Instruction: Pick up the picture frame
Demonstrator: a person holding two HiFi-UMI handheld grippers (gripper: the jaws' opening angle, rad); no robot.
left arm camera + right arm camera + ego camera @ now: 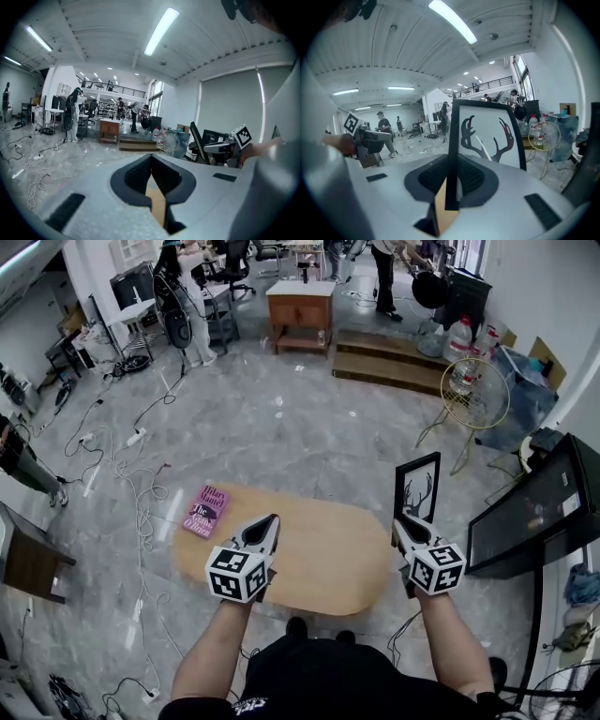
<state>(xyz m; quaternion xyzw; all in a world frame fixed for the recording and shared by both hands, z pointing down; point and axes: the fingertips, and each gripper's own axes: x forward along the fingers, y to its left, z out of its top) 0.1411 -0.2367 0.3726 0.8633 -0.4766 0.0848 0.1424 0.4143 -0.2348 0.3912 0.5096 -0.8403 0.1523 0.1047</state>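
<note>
Now the right gripper (401, 524) is clamped on the left side rail of the picture frame (417, 488). It holds the frame upright above the right end of the table (319, 568), apparently clear of the top. In the right gripper view the rail runs straight down between the ribbed dark pads (473, 180).

The hold sits on one thin edge, well off the frame's middle, so the free side will likely want to swing or sag. The lift goes best with a firm squeeze, a quiet wrist and a straight, slow rise.

The left gripper (267, 526) hovers over the near left part of the table with its jaws drawn together on nothing. It could steady the far rail if the frame starts to turn.

The frame is a flat rectangle with a narrow black border and a glossy front. Its white sheet carries a dark antler silhouette. The tabletop is smooth pale wood with rounded corners, and a pink book (206, 510) lies at its far left corner.
</note>
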